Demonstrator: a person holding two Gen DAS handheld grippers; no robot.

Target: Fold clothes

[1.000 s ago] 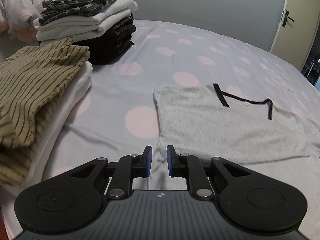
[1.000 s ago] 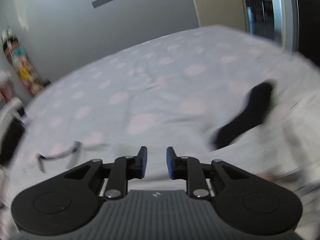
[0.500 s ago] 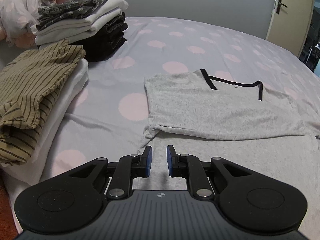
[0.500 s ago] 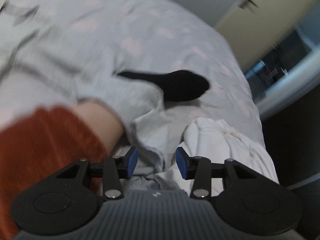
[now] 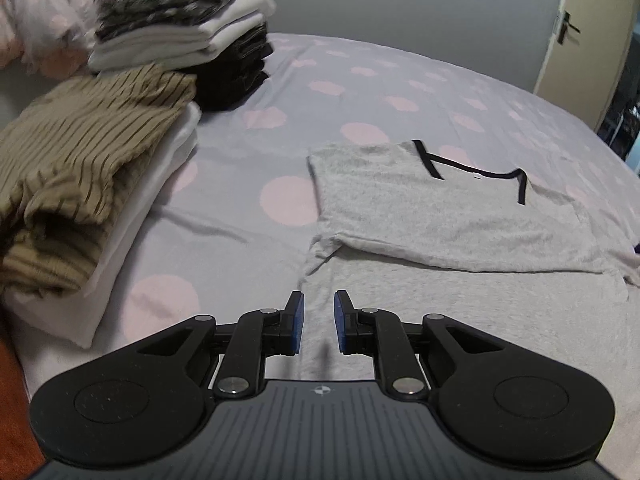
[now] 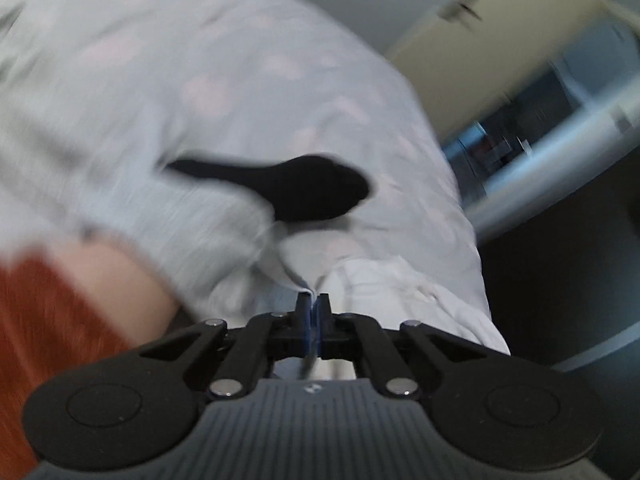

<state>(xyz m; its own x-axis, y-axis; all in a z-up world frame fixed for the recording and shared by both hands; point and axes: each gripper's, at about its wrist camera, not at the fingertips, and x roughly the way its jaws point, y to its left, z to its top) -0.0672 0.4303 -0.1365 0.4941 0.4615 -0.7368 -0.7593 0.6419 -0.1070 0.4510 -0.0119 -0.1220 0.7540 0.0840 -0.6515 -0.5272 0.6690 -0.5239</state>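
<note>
Pinching prob. grey tee (image 6: 192,232) hem: right tongs (image 6: 313,312); left tongs (image 5: 319,322) narrowly apart, empty.

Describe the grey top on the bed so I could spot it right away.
Start at the bed with its pink-dotted sheet. Two piles of folded clothes sit along its left side; the grey top lies apart from them, spread flat just ahead of the left tool. Its black-trimmed neckline sets it apart from the striped shirt and the rest.
</note>
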